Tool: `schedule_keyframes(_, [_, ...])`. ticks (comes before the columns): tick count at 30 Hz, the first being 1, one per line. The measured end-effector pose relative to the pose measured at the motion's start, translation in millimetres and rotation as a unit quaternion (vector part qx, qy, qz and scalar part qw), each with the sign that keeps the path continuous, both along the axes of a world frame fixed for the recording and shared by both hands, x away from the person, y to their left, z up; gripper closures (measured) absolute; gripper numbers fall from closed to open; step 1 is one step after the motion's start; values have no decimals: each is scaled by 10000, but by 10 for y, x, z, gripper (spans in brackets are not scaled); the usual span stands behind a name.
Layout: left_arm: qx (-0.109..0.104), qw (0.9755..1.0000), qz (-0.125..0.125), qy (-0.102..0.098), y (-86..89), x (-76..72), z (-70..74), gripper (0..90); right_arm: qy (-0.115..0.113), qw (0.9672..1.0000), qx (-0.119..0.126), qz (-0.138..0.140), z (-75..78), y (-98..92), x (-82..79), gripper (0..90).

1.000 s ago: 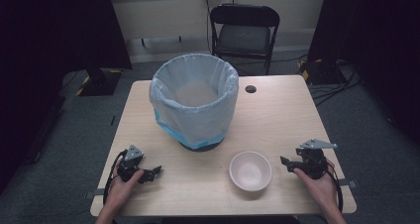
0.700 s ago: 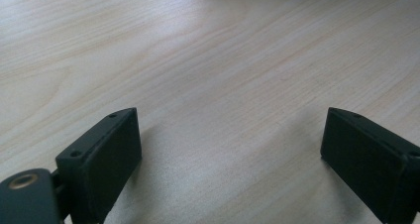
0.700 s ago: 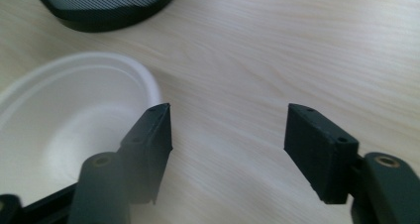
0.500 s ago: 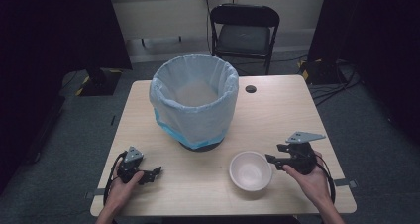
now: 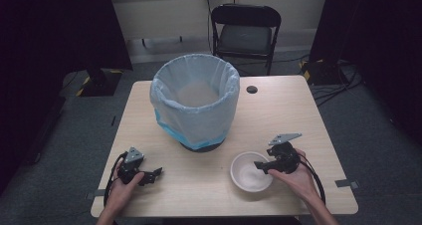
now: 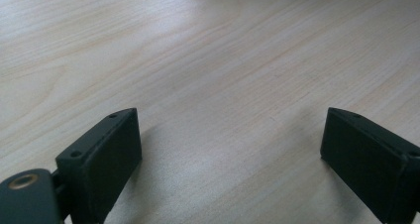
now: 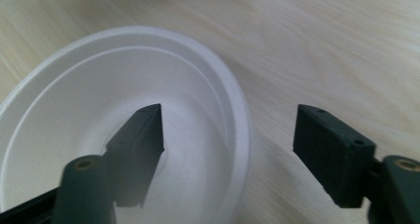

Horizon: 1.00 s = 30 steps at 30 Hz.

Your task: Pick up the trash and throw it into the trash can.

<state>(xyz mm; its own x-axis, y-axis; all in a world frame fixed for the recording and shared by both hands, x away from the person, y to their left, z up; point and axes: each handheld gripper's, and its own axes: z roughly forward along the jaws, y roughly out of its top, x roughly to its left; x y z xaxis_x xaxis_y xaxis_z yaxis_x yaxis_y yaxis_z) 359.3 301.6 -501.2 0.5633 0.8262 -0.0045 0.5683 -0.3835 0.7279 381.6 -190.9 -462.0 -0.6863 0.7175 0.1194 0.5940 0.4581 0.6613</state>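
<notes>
With your right gripper [image 7: 228, 149] spread astride the near rim of the white bowl [image 5: 249, 175], beside the lined bin [image 5: 195, 103], seat the rim deep before pinching; your left gripper [image 6: 230, 149] rests spread on the table [image 5: 298, 110].

Left hand [image 5: 121, 186]: near left of the table, wrapped around its tool, forearm entering from the near edge.
Left gripper [image 5: 155, 173]: low over the wood, pointing right; jaws spread wide with nothing between them.
Right hand [image 5: 294, 177]: near right, forearm angling in from the near edge.
Right gripper [image 5: 259, 166]: pointing left; jaws parted wide, one inside the white bowl's [image 7: 64, 100] rim, the other outside.
</notes>
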Motion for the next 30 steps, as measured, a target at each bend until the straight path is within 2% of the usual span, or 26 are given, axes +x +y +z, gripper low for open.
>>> schedule_keyframes(1, [2,10000,-4,0,1,0,0,81,76,9999,-19,90,-24,16,23,388])
schedule_keyframes(2, [1,10000,-4,0,0,0,0,81,76,9999,-19,90,-24,16,23,388])
schedule_keyframes(3, [1,10000,-7,-1,0,1,0,81,145,9997,-95,152,-55,40,61,434])
schedule_keyframes(6, [-1,10000,-6,0,0,0,0,81,249,9995,-115,175,-102,58,99,439])
schedule_keyframes(7, [3,10000,-6,0,1,0,0,81,299,9992,-141,223,-145,64,115,473])
schedule_keyframes(9, [-1,10000,-11,1,1,1,0,81,306,9993,-133,172,-159,65,115,485])
schedule_keyframes(13, [-3,10000,-15,2,1,0,-1,80,265,9993,-165,192,-162,61,105,586])
schedule_keyframes(15, [0,10000,-16,2,2,1,0,80,291,9993,-130,205,-162,65,101,655])
schedule_keyframes(19, [-1,10000,-15,2,1,1,0,79,270,9993,-12,251,-149,69,81,725])
schedule_keyframes(21, [-2,10000,-16,2,1,1,-1,79,242,9993,128,241,-102,55,69,758])
schedule_keyframes(25, [1,10000,-22,2,3,1,0,79,205,9992,246,250,-55,41,53,780])
schedule_keyframes(30, [-6,10000,-23,6,2,0,-1,80,55,9991,379,174,27,24,24,807])
